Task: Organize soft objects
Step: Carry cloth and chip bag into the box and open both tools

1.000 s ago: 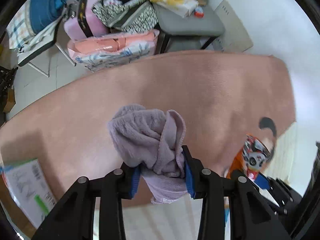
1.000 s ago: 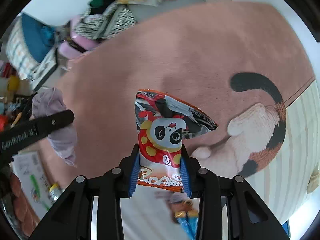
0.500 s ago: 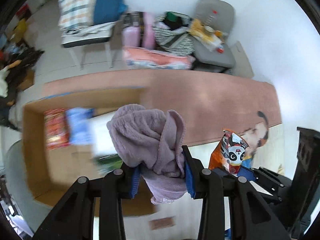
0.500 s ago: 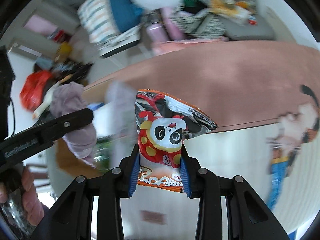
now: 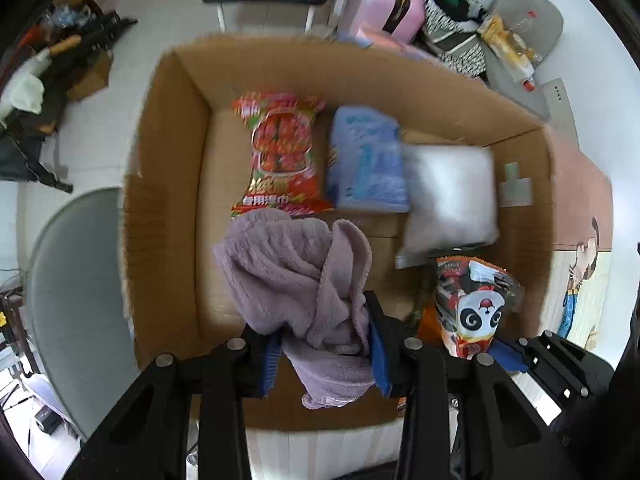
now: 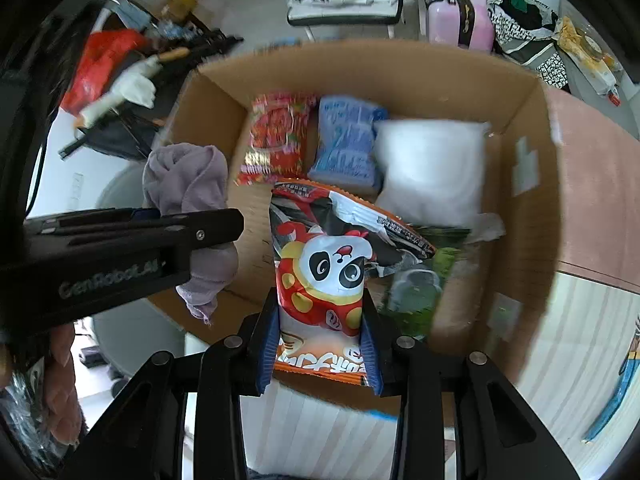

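My left gripper (image 5: 322, 344) is shut on a crumpled purple towel (image 5: 296, 276) and holds it above the open cardboard box (image 5: 168, 200). My right gripper (image 6: 320, 344) is shut on a panda snack bag (image 6: 324, 280), also above the box (image 6: 516, 92). The panda bag shows in the left wrist view (image 5: 472, 304), and the towel shows in the right wrist view (image 6: 188, 184). Inside the box lie a red snack bag (image 5: 284, 152), a blue packet (image 5: 364, 160), a white pillow pack (image 5: 448, 196) and a green packet (image 6: 424, 288).
The box stands beside a pink rug (image 6: 592, 184) with a cartoon mat (image 5: 584, 272) at the right. A grey round chair (image 5: 72, 304) is at the left. A pink suitcase (image 6: 456, 12), clothes and a grey chair (image 5: 524, 28) stand behind the box.
Both grippers have swung left from over the pink rug to above the open box, still holding the towel and the panda bag. The box contents have come into full view.
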### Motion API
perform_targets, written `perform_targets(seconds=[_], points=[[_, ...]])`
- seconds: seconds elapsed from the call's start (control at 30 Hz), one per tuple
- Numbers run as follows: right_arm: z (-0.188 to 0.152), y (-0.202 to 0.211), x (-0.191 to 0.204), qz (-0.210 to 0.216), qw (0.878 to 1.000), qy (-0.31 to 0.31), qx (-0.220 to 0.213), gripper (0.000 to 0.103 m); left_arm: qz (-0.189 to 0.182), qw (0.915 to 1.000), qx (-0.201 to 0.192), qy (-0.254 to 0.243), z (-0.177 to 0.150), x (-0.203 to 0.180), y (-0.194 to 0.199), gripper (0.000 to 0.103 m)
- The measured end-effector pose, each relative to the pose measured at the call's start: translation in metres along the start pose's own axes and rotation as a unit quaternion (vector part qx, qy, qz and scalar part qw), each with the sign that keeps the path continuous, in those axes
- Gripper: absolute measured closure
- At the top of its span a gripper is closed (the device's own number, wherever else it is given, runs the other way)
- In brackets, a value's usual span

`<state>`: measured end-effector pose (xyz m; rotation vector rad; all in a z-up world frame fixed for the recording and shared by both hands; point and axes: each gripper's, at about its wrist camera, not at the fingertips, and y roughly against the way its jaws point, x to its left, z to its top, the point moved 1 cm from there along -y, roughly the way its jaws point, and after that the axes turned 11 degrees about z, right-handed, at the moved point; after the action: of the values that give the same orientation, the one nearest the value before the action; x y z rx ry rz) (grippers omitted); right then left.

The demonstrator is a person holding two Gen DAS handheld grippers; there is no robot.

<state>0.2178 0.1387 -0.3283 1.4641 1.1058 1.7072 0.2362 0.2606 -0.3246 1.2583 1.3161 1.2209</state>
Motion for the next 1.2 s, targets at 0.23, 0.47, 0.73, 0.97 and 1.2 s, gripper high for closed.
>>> perform_targets(seconds=[0.23, 0.47, 0.73, 0.97, 1.2], points=[[0.010, -0.042, -0.008, -0.018, 0.999, -0.008, 0.028, 0.065, -0.020, 0.9993, 0.030, -0.008, 0.003, 0.005, -0.029, 0.069], [0.020, -0.063, -0.017, -0.029, 0.998, -0.042, 0.048, 0.060, -0.016, 0.9987, 0.048, -0.006, -0.007, 0.009, -0.032, 0.063], [0.016, -0.035, -0.016, -0.036, 0.998, -0.048, 0.030, 0.031, -0.008, 0.9999, 0.002, 0.007, -0.033, 0.016, 0.012, 0.053], [-0.008, -0.004, -0.018, -0.056, 0.997, -0.048, 0.007, 0.021, 0.024, 0.9979, -0.058, 0.014, -0.051, 0.025, 0.053, 0.053], [-0.034, 0.049, 0.000, -0.076, 0.996, -0.040, -0.035, 0.006, 0.061, 0.9917, -0.113, 0.012, -0.072, 0.010, 0.077, 0.038]])
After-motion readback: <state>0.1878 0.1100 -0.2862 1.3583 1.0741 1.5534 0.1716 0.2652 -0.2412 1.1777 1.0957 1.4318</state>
